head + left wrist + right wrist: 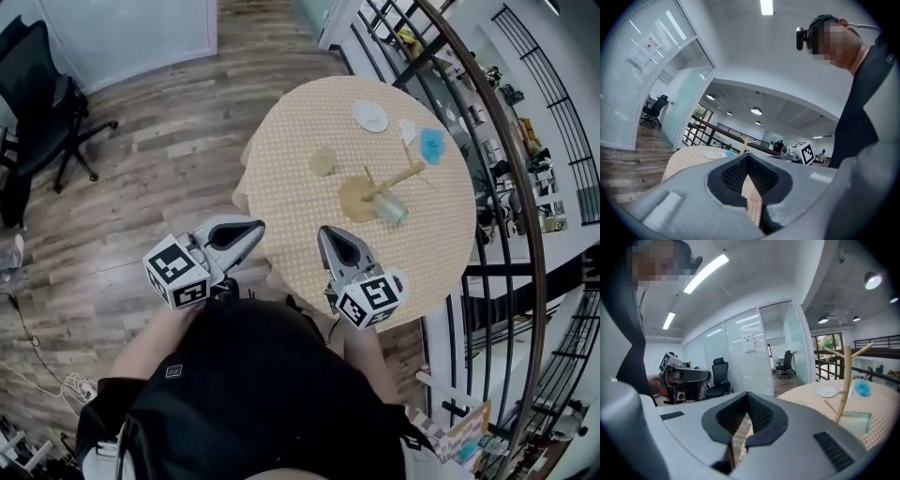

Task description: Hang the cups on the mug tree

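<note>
We hold left gripper point(255, 227) and right gripper point(326, 234) short of the cups point(390, 208), fingers pressed together, empty, probably lining up a first pick.

We could not identify the small white item point(370, 116) or blue item point(431, 145) on the table point(291, 206); the foot of the mug tree point(844, 380) was hidden behind the right gripper point(747, 397).

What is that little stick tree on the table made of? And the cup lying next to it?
The mug tree looks like bare wood: pale tan, matt, with a flat round base and thin peg branches. The cup lying on its side at the base is pale green and a bit frosted. It is probably plastic, though it could be glass.
</note>
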The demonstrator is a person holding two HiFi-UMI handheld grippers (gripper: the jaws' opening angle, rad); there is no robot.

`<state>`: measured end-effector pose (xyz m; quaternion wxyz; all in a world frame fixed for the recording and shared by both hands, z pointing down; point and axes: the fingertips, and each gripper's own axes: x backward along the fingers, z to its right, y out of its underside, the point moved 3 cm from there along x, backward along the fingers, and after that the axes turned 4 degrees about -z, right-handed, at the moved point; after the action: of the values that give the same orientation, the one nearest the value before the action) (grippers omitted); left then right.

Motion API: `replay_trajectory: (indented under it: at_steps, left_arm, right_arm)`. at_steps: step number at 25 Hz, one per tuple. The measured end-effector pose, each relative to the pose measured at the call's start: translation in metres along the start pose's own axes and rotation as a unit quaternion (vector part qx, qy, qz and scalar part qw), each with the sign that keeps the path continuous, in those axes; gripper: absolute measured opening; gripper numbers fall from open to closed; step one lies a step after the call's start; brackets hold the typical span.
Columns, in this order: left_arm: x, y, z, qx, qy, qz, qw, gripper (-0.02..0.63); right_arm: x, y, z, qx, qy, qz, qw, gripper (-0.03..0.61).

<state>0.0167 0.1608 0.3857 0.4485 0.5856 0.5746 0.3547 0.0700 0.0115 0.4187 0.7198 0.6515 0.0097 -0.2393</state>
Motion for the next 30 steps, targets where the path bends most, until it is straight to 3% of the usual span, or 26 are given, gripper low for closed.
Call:
replay_trajectory:
  at_steps: [8,13,23,30]
  left_arm:
    - [0.030,-0.009,-0.028,-0.012,0.018,-0.007,0.9997,0.006]
    - [0.022,-0.023,-0.019,-0.007,0.017,0.018,0.9997,0.006]
    - [0.008,-0.023,0.001,-0.028,0.009,0.007,0.9995,0.005]
    - [0.005,-0.016,0.011,-0.011,0.016,0.015,0.9997,0.005]
  right_arm:
    - [-0.029,-0.019,-0.044,0.025,0.005,0.005,1.000,0.015]
    - [-0.021,-0.015,-0.046,0.012,0.001,0.000,1.000,0.015]
    - [0.011,-0.004,-0.029,-0.007,0.012,0.013,1.000,0.015]
    - [0.018,0.004,-0.036,-0.004,-0.004,0.006,1.000,0.015]
